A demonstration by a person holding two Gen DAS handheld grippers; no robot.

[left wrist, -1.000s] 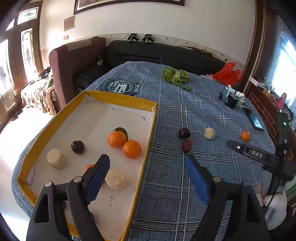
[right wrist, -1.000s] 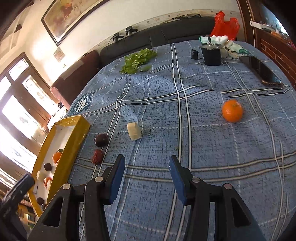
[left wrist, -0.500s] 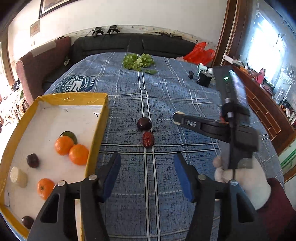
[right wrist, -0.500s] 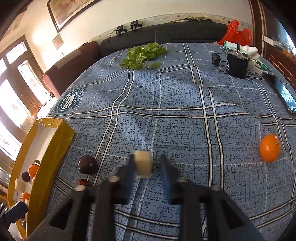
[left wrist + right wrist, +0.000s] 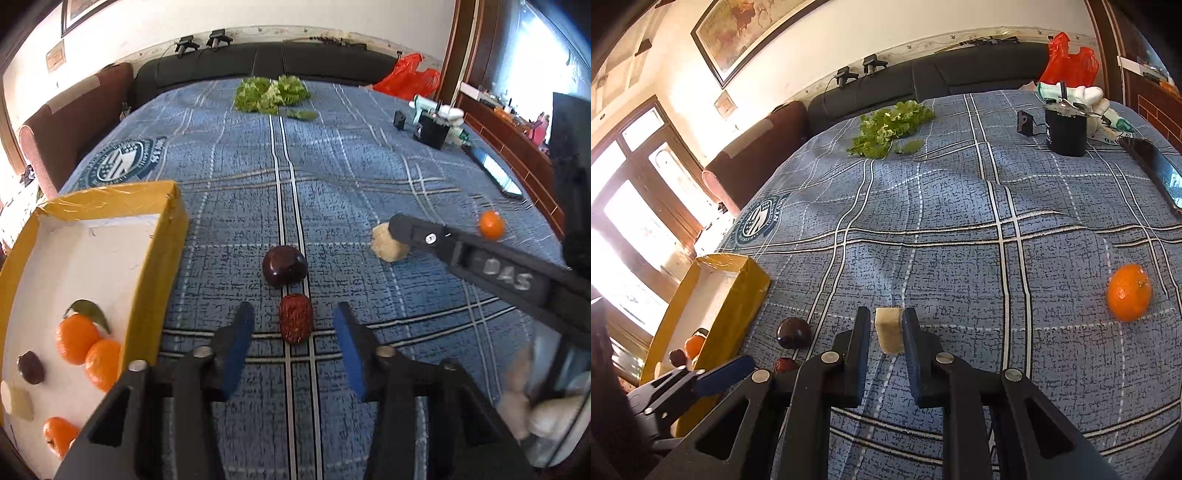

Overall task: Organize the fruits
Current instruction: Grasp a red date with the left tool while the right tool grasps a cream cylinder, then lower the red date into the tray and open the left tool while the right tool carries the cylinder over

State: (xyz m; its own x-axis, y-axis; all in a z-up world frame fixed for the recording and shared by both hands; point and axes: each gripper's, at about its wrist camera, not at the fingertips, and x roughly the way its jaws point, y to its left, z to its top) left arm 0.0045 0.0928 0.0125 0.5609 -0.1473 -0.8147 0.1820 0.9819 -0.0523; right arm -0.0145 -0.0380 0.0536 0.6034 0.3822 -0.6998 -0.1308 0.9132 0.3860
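A red date [image 5: 295,323] lies on the blue checked cloth between the tips of my left gripper [image 5: 292,314]. Its jaws are closing and the blue pads [image 5: 240,347] stand clear of the date on both sides. A dark plum [image 5: 284,266] sits just beyond it. My right gripper [image 5: 886,326] is shut on a pale fruit chunk [image 5: 889,330] resting on the cloth. A lone orange [image 5: 1128,291] lies to the right. The yellow box [image 5: 173,236] on the left holds several oranges [image 5: 75,343], a dark plum and pale chunks.
Lettuce [image 5: 271,94] lies at the far end of the table. A black container [image 5: 1065,129], a phone [image 5: 1156,170] and a red bag [image 5: 1067,59] are at the far right. Sofas line the far and left edges.
My left gripper swung from over the box to the date and narrowed around it. My right gripper moved up to the pale chunk and shut on it.
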